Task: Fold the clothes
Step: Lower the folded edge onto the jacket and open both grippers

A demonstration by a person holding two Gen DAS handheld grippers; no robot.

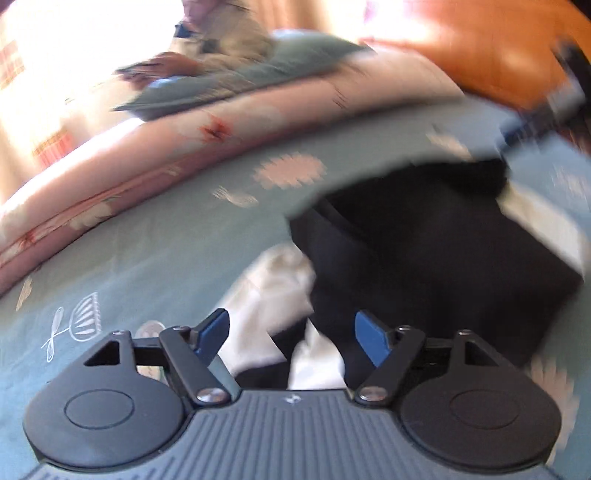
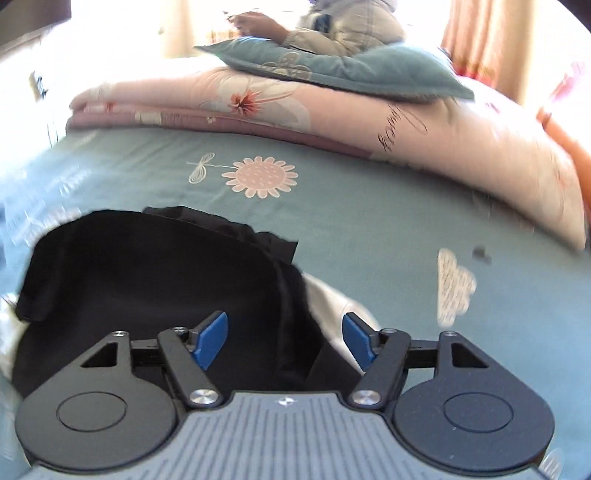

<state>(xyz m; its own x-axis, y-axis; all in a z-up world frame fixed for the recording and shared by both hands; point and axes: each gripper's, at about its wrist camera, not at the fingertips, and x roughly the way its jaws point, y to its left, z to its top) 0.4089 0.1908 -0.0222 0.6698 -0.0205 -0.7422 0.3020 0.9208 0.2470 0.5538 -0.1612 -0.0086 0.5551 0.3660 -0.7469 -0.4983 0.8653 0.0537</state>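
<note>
Garment: a black garment with white parts (image 2: 155, 280) lies on the bed's teal sheet (image 2: 369, 229), bunched into a rough rounded heap rather than a flat rectangle; its exact type is hard to tell.
White parts: white fabric (image 1: 273, 295) sticks out from under the black cloth at the near edge, and a white strip shows along the far side in the right wrist view.
Left gripper (image 1: 291, 339): jaws wide apart, nothing pinched between the blue pads; it hangs just above the white-and-black edge (this view is badly blurred).
Right gripper (image 2: 284, 339): jaws wide as well, holding nothing; black cloth lies beneath the gap, not pressed by either pad.
Bed surroundings: a folded pink floral quilt (image 2: 258, 107) lies well behind the garment, with a teal pillow (image 2: 332, 70) on top and a seated person (image 2: 343, 33) behind it.
Done so far: judging by the doubled-over black layer, at least one fold seems laid.
Left to do: edges are uneven and white fabric trails out, so tidying and further folds likely remain.
</note>
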